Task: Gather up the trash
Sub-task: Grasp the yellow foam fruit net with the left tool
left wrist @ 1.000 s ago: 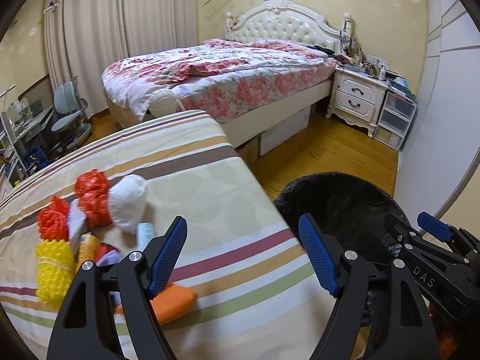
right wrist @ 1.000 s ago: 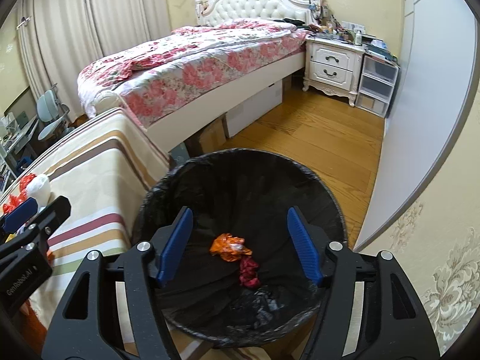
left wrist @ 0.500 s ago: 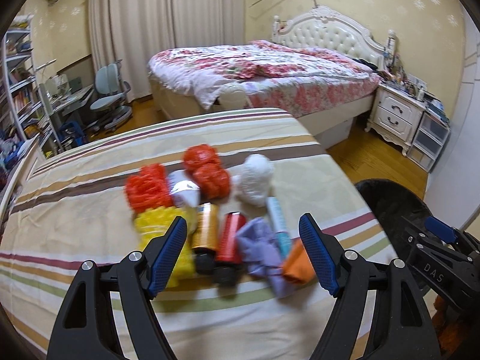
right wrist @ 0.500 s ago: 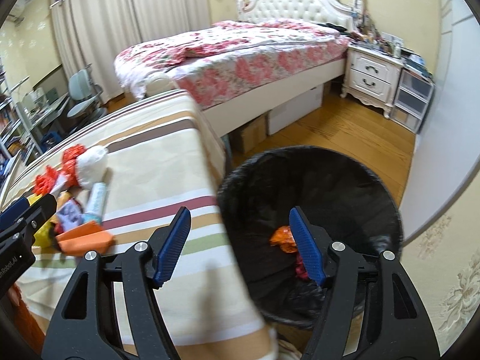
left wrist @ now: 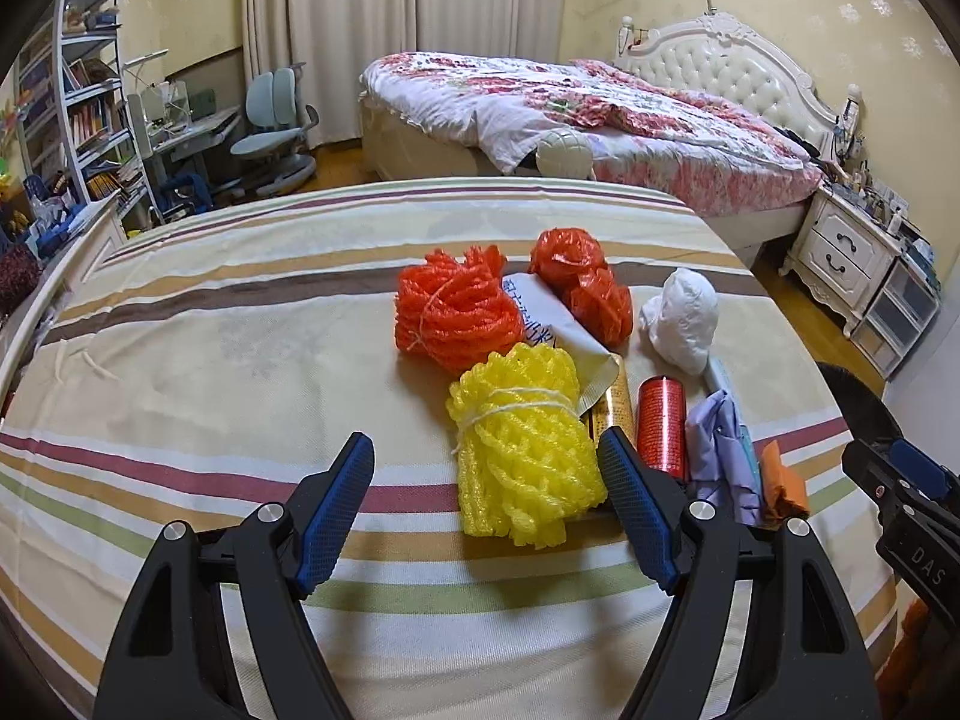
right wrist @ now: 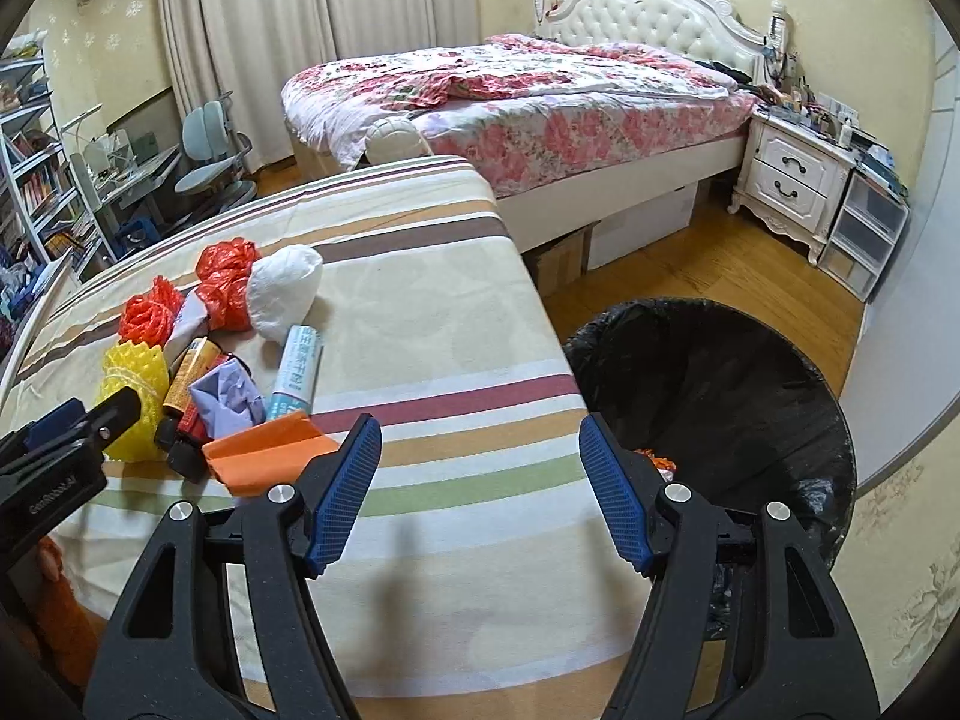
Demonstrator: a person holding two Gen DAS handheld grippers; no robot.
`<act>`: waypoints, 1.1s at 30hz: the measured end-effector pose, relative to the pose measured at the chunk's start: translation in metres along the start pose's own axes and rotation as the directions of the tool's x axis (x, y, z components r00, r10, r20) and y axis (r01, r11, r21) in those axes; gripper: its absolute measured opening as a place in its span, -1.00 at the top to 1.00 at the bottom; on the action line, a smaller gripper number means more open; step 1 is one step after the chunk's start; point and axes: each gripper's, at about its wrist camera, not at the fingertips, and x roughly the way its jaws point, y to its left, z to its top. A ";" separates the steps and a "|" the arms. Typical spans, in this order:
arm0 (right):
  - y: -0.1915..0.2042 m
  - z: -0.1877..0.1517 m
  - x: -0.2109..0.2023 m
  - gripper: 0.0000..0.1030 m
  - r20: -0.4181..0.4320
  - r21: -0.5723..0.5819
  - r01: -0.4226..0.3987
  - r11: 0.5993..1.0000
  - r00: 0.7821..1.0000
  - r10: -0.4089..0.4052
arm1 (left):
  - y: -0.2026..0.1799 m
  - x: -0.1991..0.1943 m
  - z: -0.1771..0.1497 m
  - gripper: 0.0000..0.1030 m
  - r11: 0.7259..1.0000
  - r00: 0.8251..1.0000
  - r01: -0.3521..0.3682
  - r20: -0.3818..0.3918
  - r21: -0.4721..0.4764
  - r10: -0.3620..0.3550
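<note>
My left gripper has its blue-padded jaws spread wide with nothing between them, hovering above a table covered in a cream cloth with brown, maroon and green stripes. My right gripper is also spread wide and empty, poised over the table's right edge.

Around the table is a bedroom: a bed with a floral quilt and white tufted headboard beyond the far edge, pale curtains, a bookshelf and desk chair at the left, a white nightstand on a wooden floor at the right.

The trash lies in a cluster toward the table's right side. A yellow foam net bundle tied with string sits nearest, just beyond my left gripper's right finger. Behind it are an orange foam net, a crumpled orange bag and a white wad. Beside the yellow bundle lie a gold tube, a red tube, crumpled lilac paper, a pale blue tube and a folded orange piece, which lies nearest my right gripper's left finger.

A bin lined with a black bag stands on the floor against the table's right edge, with scraps inside.

My right gripper's body reads "DAS" in the left view; the wrappers' print is too small to read
</note>
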 end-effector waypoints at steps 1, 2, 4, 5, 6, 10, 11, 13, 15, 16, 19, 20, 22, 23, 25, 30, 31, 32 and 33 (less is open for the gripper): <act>0.003 0.000 0.000 -0.30 -0.002 -0.004 -0.002 1.000 1.000 0.002 | 0.001 0.001 0.000 -0.45 1.000 1.000 0.003 -0.002 0.002 -0.003; 0.005 -0.001 0.001 -0.30 -0.004 -0.009 -0.004 1.000 1.000 0.004 | 0.001 0.003 0.000 -0.45 1.000 1.000 0.008 -0.007 0.005 -0.008; 0.009 -0.001 0.000 -0.30 -0.006 -0.016 -0.011 1.000 1.000 0.011 | 0.002 0.004 -0.001 -0.45 1.000 1.000 0.023 -0.012 0.006 -0.023; 0.012 0.000 -0.001 -0.30 -0.006 -0.020 -0.015 1.000 1.000 0.015 | 0.002 0.004 -0.002 -0.44 1.000 1.000 0.029 -0.012 0.007 -0.029; 0.014 -0.001 -0.003 -0.30 -0.005 -0.024 -0.020 1.000 1.000 0.020 | 0.003 0.003 -0.002 -0.34 0.999 0.999 0.035 -0.011 0.010 -0.035; 0.022 -0.001 -0.010 -0.30 -0.001 -0.035 -0.050 0.998 0.999 0.050 | 0.004 0.001 -0.006 -0.03 0.998 0.999 0.048 -0.020 0.029 -0.047; 0.026 -0.001 -0.011 -0.30 0.000 -0.039 -0.060 0.997 0.998 0.060 | 0.005 0.001 -0.007 0.03 0.998 0.999 0.048 -0.022 0.032 -0.048; 0.031 -0.001 -0.013 -0.30 0.001 -0.050 -0.074 0.996 0.997 0.074 | 0.005 -0.001 -0.009 0.04 0.998 0.999 0.048 -0.018 0.036 -0.047; 0.038 -0.002 -0.013 -0.31 -0.001 -0.064 -0.086 0.994 0.996 0.086 | 0.007 -0.004 -0.011 0.05 0.998 0.999 0.049 -0.016 0.037 -0.048; 0.041 -0.001 -0.013 -0.31 -0.002 -0.069 -0.091 0.993 0.996 0.091 | 0.008 -0.006 -0.012 0.05 0.998 0.999 0.049 -0.016 0.035 -0.049; 0.051 -0.003 -0.012 -0.31 -0.010 -0.086 -0.112 0.990 0.994 0.112 | 0.012 -0.011 -0.016 0.05 0.998 0.999 0.049 -0.014 0.034 -0.049; 0.054 -0.004 -0.011 -0.31 -0.014 -0.093 -0.119 0.988 0.993 0.119 | 0.014 -0.012 -0.017 0.05 0.998 0.999 0.049 -0.015 0.033 -0.049; 0.059 -0.006 -0.007 -0.31 -0.029 -0.105 -0.126 0.987 0.992 0.123 | 0.015 -0.013 -0.017 0.05 0.998 0.999 0.048 -0.019 0.029 -0.048; 0.059 -0.008 -0.005 -0.31 -0.035 -0.106 -0.124 0.987 0.992 0.121 | 0.016 -0.013 -0.018 0.05 0.998 0.999 0.048 -0.021 0.028 -0.047; 0.056 -0.010 -0.002 -0.31 -0.044 -0.099 -0.113 0.989 0.993 0.109 | 0.018 -0.015 -0.019 0.05 0.999 0.999 0.045 -0.022 0.025 -0.045; 0.043 -0.016 -0.003 -0.31 -0.050 -0.078 -0.064 0.995 0.997 0.060 | 0.025 -0.017 -0.020 0.05 0.999 0.999 0.039 -0.021 0.019 -0.038; 0.037 -0.017 -0.002 -0.31 -0.056 -0.067 -0.054 0.996 0.997 0.051 | 0.026 -0.017 -0.021 0.05 0.999 0.999 0.038 -0.022 0.017 -0.038; 0.034 -0.018 -0.001 -0.31 -0.061 -0.059 -0.048 0.997 0.997 0.045 | 0.027 -0.017 -0.021 0.05 0.999 0.999 0.038 -0.024 0.016 -0.038; 0.031 -0.018 0.000 -0.31 -0.065 -0.054 -0.041 0.998 0.997 0.038 | 0.028 -0.017 -0.022 0.05 0.999 0.999 0.037 -0.023 0.015 -0.037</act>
